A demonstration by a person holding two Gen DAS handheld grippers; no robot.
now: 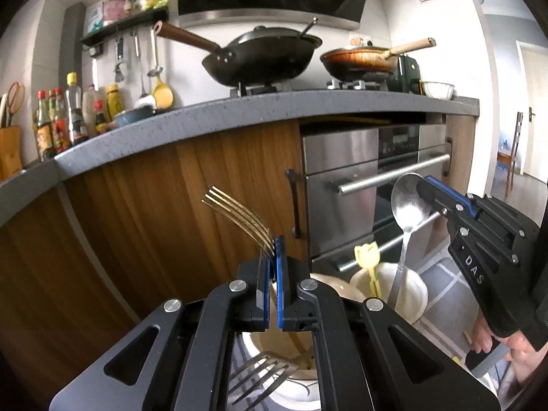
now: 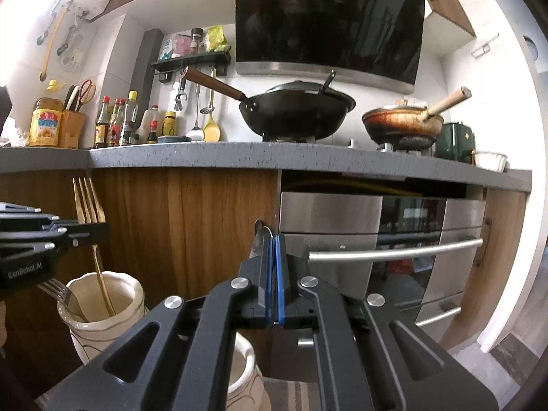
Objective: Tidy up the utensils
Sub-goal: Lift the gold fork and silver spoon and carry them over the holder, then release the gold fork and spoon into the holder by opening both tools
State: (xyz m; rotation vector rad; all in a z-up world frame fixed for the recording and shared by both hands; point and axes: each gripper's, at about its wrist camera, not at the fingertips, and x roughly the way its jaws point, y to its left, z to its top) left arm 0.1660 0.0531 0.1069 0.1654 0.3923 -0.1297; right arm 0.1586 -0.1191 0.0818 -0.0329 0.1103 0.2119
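Our left tool [image 1: 274,257] is clamped on the gold fork [image 1: 239,212], tines up, handle reaching down into the cream jar [image 2: 102,304] below. Our right tool [image 2: 274,250] pinches the silver spoon [image 1: 409,205] over the second jar [image 1: 411,294].

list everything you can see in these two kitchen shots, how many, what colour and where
gold fork: one, gold, clamped in left tool, handle down in left jar
silver fork: one, silver, in left jar
left jar: one, cream
right jar: one, cream, holds a yellow utensil
spoon: one, silver, clamped in right tool, handle down in right jar
wok: one, black, on the stove
pan: one, orange-brown, right burner
sauce bottles: several, mixed, counter left
oven: one, steel, below the counter
left tool: black, blue pads
right tool: same
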